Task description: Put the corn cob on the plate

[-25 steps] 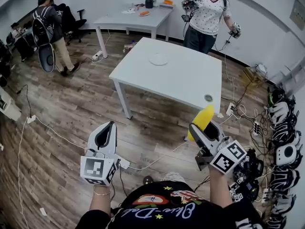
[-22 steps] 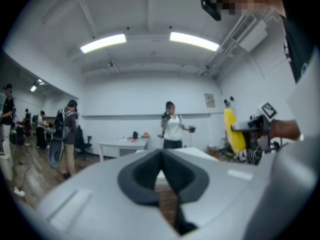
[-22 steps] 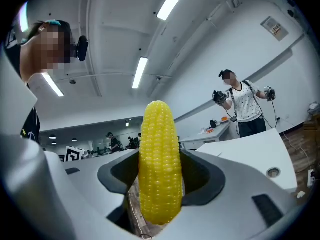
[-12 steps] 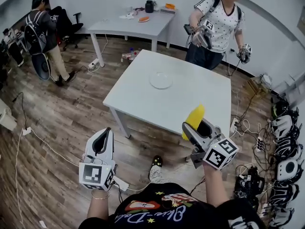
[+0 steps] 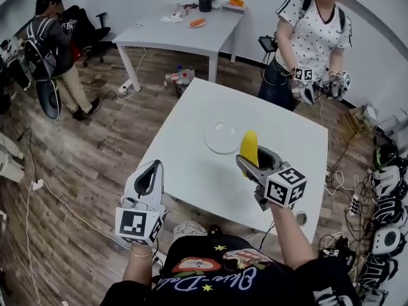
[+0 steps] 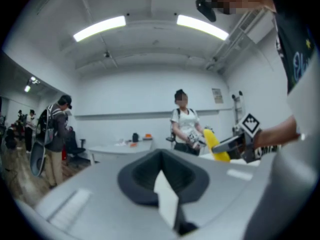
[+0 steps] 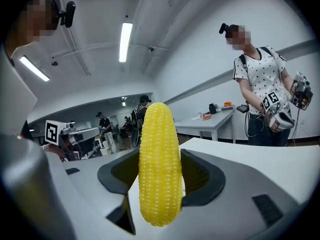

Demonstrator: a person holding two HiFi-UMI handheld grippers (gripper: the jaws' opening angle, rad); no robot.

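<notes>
The right gripper (image 5: 251,160), at centre-right of the head view, has its jaws closed on a yellow corn cob (image 5: 248,146), gripping its lower part so that the cob stands upright between them. The cob is in the air over the white rectangular table (image 5: 191,164), just right of the round clear plate (image 5: 223,137) and not touching it. At lower left, the left gripper (image 5: 152,168) is off the table's near edge, its jaws together and holding nothing.
</notes>
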